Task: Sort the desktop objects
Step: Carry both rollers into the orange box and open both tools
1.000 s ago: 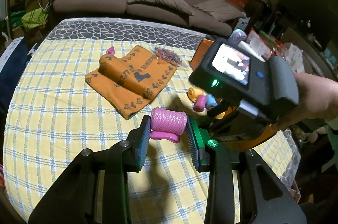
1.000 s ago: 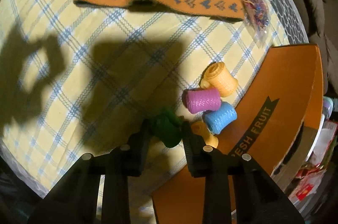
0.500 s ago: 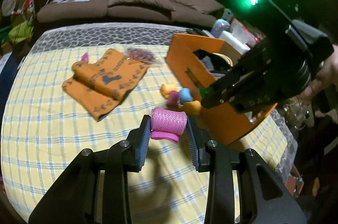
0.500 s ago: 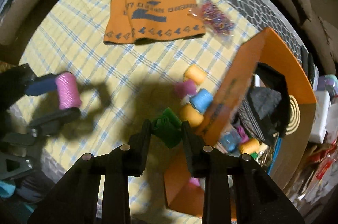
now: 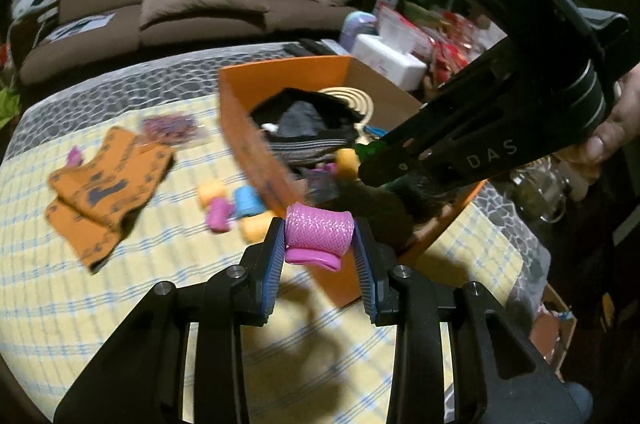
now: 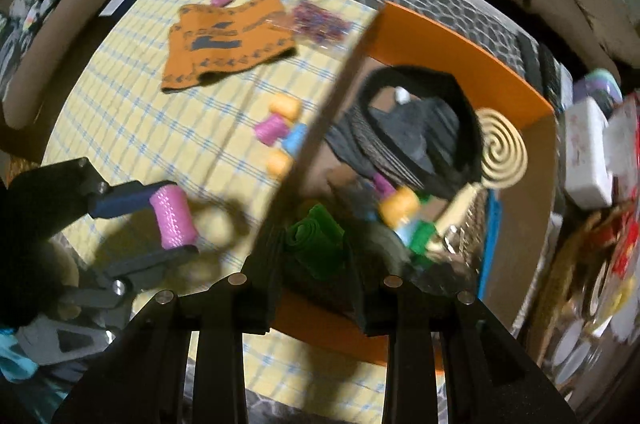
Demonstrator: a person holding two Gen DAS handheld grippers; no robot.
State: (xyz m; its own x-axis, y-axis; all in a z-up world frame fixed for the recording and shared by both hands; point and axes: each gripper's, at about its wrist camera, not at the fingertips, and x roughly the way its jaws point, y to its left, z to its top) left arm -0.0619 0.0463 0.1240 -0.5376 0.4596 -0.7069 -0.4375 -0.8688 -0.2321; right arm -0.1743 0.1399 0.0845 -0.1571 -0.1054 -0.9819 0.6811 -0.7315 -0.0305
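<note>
We find both grippers loaded and in transit to the box [image 5: 256,144]. The left gripper [image 5: 319,240] has its jaws clamped on a pink roller [image 5: 319,234], held crosswise between the pads. The box's near wall lies just ahead of those jaws and slightly right. The right gripper [image 6: 316,252] has its jaws closed on a green roller [image 6: 314,240], and the box interior lies directly beyond its fingertips. Ahead and left of both jaw sets, four rollers [image 5: 234,202] lie on the cloth beside the box wall. We judge the step to be delivery into the box. The next move calls for each gripper to clear the wall, then part its jaws over the contents, without the two colliding.
</note>
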